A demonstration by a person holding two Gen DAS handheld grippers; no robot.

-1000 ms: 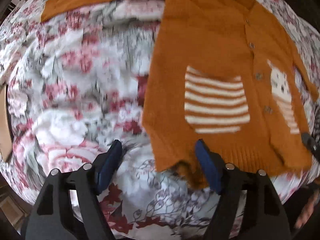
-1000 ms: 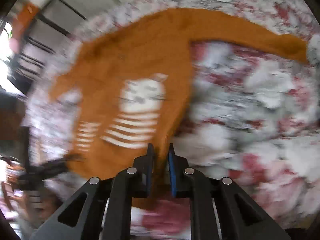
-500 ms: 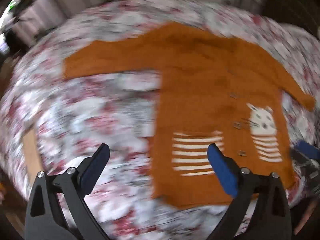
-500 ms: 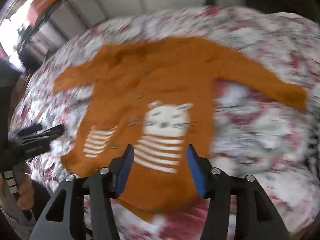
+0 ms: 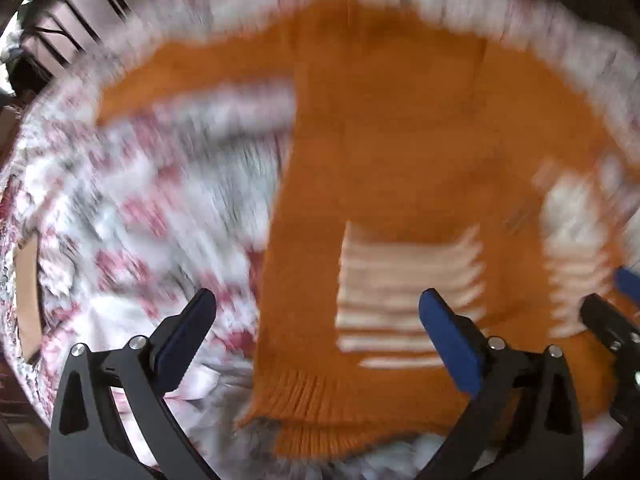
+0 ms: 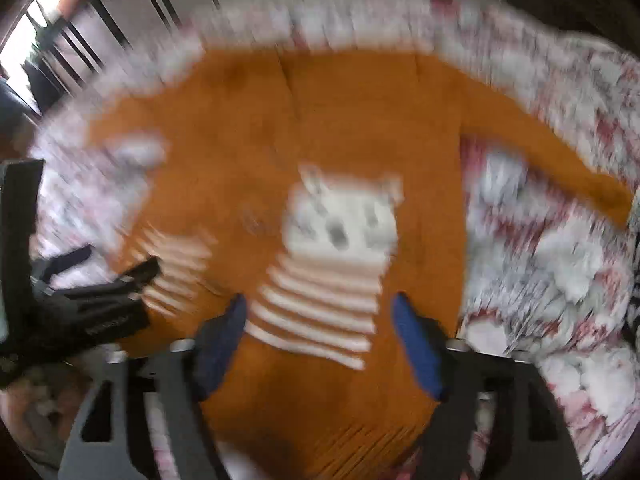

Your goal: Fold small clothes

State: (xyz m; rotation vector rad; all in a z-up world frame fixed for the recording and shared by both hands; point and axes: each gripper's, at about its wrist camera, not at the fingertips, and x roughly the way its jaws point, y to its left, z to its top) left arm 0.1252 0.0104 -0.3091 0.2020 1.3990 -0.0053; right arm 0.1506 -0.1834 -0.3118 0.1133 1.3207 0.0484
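An orange knitted cardigan (image 5: 400, 140) lies spread flat on a floral bedspread (image 5: 140, 220), sleeves out to both sides. It has a white striped pocket on one front and a white cat figure (image 6: 340, 220) on the other. My left gripper (image 5: 316, 304) hovers over the cardigan's lower left edge. Its jaws are opening wide and nothing is pinched between them. Above the striped cat, my right gripper (image 6: 320, 304) is also opening, with its pads off the knit. Each gripper shows at the edge of the other's view, the right gripper (image 5: 616, 304) and the left gripper (image 6: 116, 262). Both views are blurred.
The bedspread (image 6: 560, 260) covers the whole surface around the cardigan. Dark railing bars (image 5: 80, 20) stand behind it at the upper left. A brown flat piece (image 5: 26, 292) sits at the bedspread's left edge. A hand (image 6: 32, 400) shows at the lower left.
My right gripper was shut on the cardigan's hem and has let go and opened. The left gripper has opened wider. Both have drawn back, so the whole cardigan shows.
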